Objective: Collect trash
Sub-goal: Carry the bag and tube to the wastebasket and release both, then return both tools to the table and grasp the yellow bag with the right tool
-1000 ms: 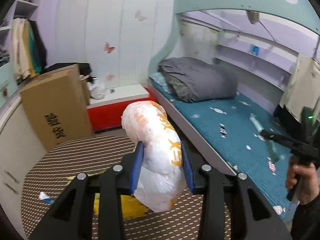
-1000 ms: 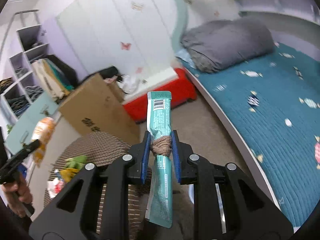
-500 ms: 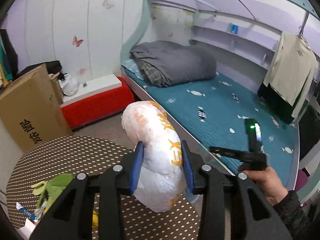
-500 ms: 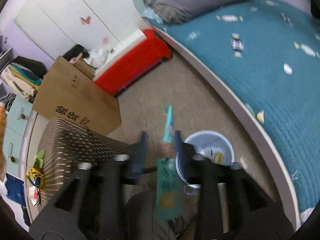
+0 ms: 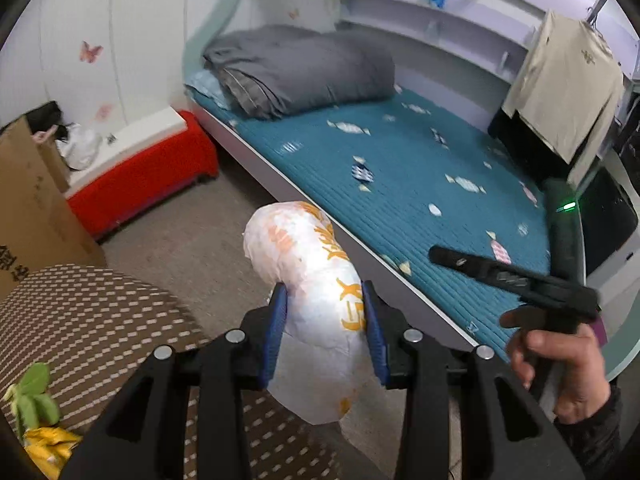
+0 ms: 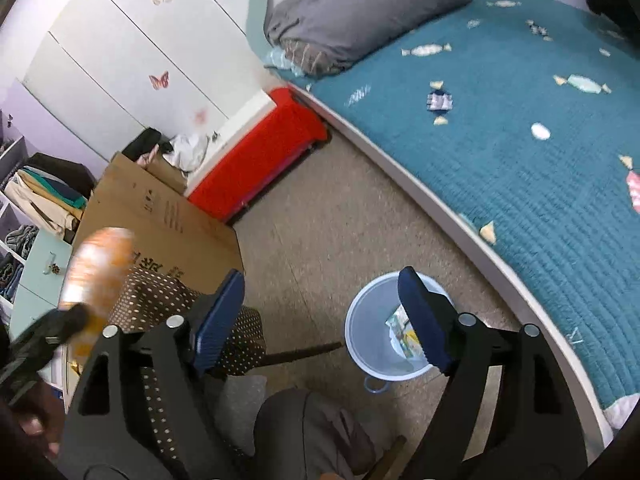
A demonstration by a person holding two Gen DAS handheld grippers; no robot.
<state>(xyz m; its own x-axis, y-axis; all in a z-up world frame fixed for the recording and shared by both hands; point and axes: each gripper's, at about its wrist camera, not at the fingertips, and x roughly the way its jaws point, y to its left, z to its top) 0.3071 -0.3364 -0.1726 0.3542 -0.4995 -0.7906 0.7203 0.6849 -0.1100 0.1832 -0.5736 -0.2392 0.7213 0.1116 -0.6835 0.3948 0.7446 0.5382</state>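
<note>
The bed with its teal quilt fills the right and upper half of both views, a folded grey duvet at its head in the upper centre, and a pale speckled floor runs beside it. A cardboard box and a red-sided low bench sit at the left of the right wrist view, and a brown dotted table takes the lower left of the left wrist view, with green and yellow wrappers left on it at the far lower left. The step in hand looks like dropping collected trash into the pale blue bin, which stands on the floor in the lower centre of the right wrist view with a few wrappers already inside. The right gripper hangs above the bin; its jaws have just been opening and now stand wide with nothing between them, so its piece seems released. The left gripper is clamped at a middling width on a crumpled white and orange bag, held above the table edge and floor in the lower centre of its view. The next move probably calls for bringing that bag over the bin mouth before the jaws let go, since it is bulky against the opening.
</note>
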